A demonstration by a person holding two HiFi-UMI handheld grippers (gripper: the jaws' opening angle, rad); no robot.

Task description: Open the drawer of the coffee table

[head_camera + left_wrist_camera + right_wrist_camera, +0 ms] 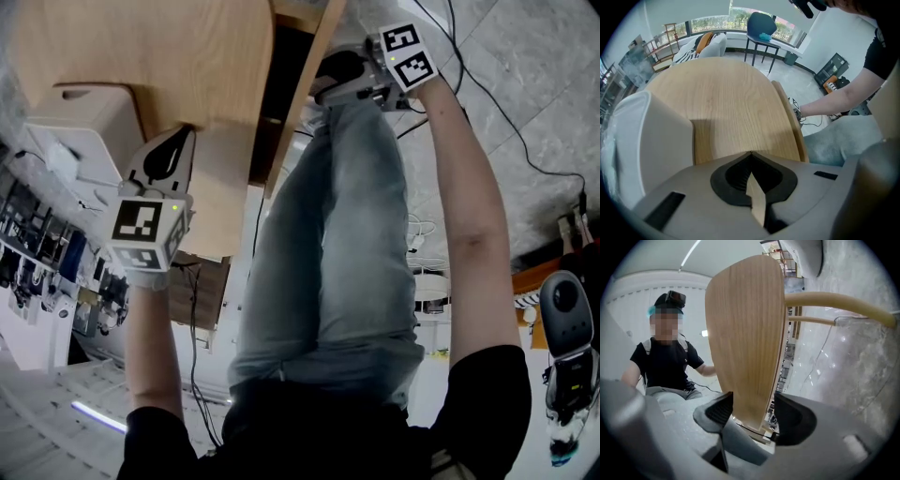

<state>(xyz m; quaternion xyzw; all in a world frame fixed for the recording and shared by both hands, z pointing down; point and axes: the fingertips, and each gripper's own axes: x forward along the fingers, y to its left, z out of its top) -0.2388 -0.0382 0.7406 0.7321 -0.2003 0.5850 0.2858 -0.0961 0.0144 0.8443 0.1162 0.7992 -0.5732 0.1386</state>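
Wooden drawer front (745, 333) between right tool's (753, 404) parted jaws.

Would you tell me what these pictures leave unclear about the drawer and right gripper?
Any drawer handle: head view, the person's leg and the tabletop cover it.
Right gripper jaws: head view, behind its marker cube.
Pads touching the wooden panel: right gripper view, unclear.

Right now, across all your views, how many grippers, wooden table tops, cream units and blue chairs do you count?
Grippers: 2 (left gripper, right gripper)
Wooden table top: 1
Cream unit: 1
Blue chair: 1
Total: 5
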